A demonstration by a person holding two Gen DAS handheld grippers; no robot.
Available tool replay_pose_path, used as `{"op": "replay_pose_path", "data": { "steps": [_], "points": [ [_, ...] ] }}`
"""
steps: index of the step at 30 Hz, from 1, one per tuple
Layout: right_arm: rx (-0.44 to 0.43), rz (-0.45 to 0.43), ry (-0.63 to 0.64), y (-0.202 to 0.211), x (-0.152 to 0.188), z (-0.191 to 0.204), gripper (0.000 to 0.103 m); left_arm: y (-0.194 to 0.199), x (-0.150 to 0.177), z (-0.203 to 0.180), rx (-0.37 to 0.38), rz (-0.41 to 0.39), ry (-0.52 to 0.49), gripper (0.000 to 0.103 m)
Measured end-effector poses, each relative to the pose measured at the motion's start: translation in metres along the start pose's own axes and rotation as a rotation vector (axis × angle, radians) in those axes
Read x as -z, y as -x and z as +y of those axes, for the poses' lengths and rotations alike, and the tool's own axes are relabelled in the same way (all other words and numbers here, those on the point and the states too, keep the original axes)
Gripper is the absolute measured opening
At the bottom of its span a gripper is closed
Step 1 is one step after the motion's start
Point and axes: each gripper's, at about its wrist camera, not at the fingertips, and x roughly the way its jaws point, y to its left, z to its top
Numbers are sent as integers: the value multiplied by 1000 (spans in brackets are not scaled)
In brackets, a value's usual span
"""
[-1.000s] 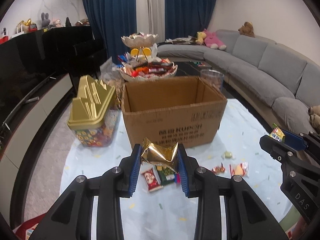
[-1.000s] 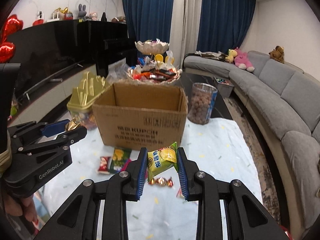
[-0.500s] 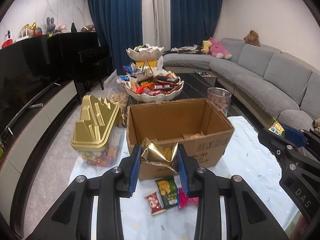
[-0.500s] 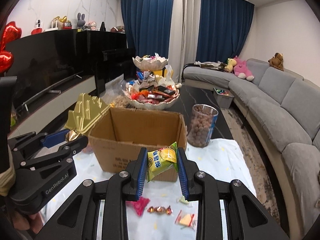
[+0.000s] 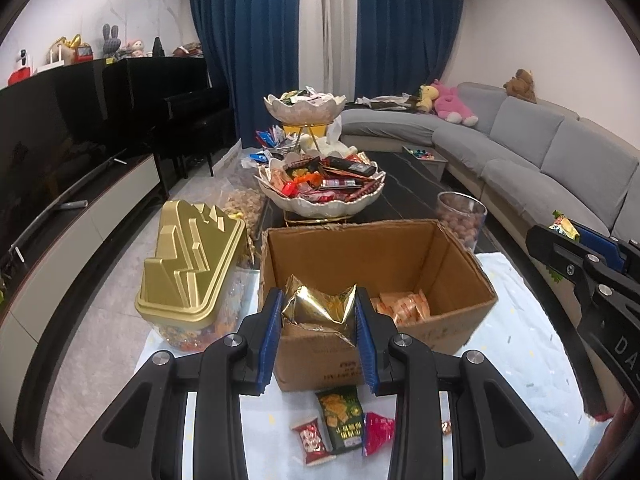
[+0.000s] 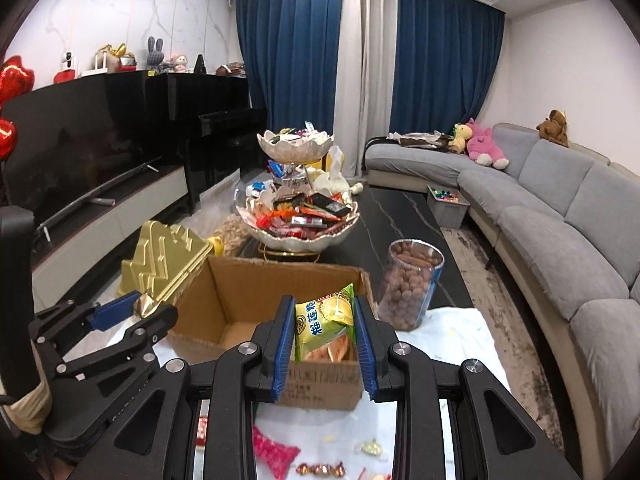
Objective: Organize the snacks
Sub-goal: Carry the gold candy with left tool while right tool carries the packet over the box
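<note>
Both grippers have risen and moved forward since a second ago: the cardboard box (image 5: 376, 280), then seen side-on, now shows its open mouth and floor.

From the left wrist, I have the left gripper (image 5: 317, 322) pinching a crumpled gold foil packet (image 5: 318, 306), its pads pressed into the wrapper's sides. The packet hangs at the box's near wall, apparently just short of the rim. Orange wrapped snacks (image 5: 402, 307) already lie inside at the right. To drop well, I judge I should carry the packet further over the rim before spreading the fingers, aiming at the bare floor to the left. On the cloth in front of the box lie a red packet (image 5: 314, 440), a green packet (image 5: 340, 418) and a pink wrapper (image 5: 378, 432); they sit lower in view than before. The gold-lidded jar (image 5: 192, 264) stands just beside the box.

From the right wrist, the right gripper (image 6: 323, 330) clamps a yellow-green candy bag (image 6: 325, 322) upright between its fingers, at the box's near edge. I should keep clear of the left gripper, which has moved closer to the box, and release one after the other. The tiered snack bowl (image 6: 296, 224) and clear jar of brown balls (image 6: 412, 284) stand behind.
</note>
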Motion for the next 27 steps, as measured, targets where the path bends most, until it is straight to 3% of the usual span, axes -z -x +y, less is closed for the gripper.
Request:
{"op": "replay_pose_path", "data": {
  "steps": [11,27],
  "points": [
    [8,23,-31,-42,-21,-1,30,-35,-21,9,-29,-4,12,34],
    [13,81,-44,-93,-21,-4,30,-78,-29,12,-43,42,21,34]
  ]
}}
